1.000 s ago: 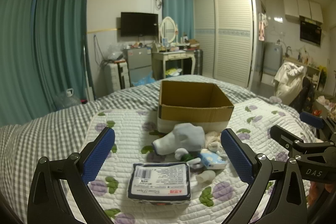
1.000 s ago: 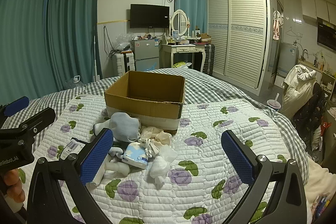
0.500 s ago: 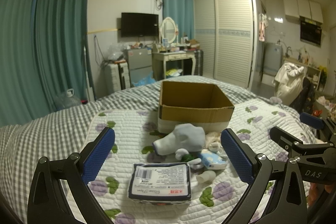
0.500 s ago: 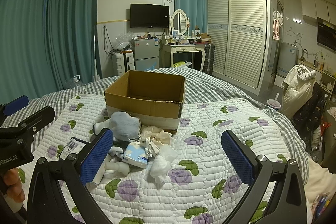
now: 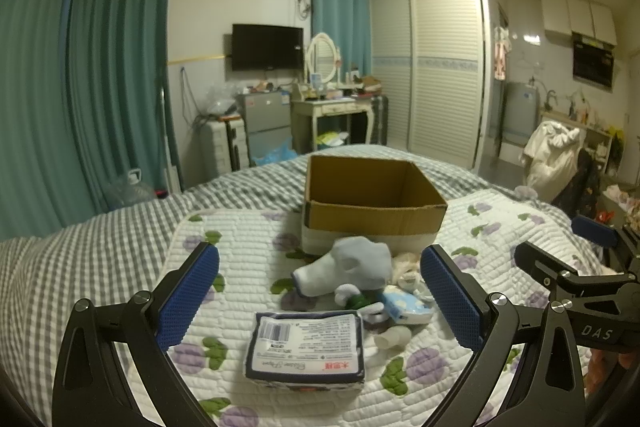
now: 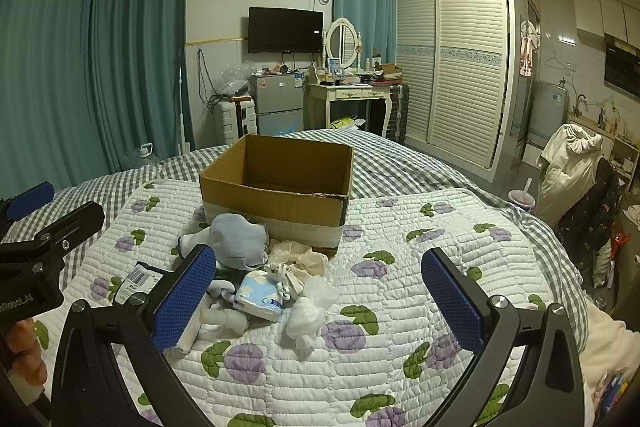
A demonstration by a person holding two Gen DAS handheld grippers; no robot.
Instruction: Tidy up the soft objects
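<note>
An open, empty cardboard box (image 5: pixel 374 203) (image 6: pixel 280 193) stands on the quilted bed. In front of it lies a pile of soft things: a pale blue sock bundle (image 5: pixel 348 267) (image 6: pixel 240 241), a cream cloth (image 6: pixel 298 259), a blue-and-white tissue pack (image 5: pixel 406 309) (image 6: pixel 260 293), white crumpled tissue (image 6: pixel 306 315) and a dark-edged wipes pack (image 5: pixel 306 345) (image 6: pixel 138 279). My left gripper (image 5: pixel 320 301) is open, above the wipes pack, holding nothing. My right gripper (image 6: pixel 320 301) is open and empty, right of the pile.
The floral quilt (image 6: pixel 400 267) lies over a grey checked sheet (image 5: pixel 80 251). Beyond the bed stand a fridge (image 6: pixel 278 103), a dressing table (image 6: pixel 352 99) and a wardrobe (image 6: pixel 460 67). Clothes hang on a chair (image 6: pixel 576 167) at the right.
</note>
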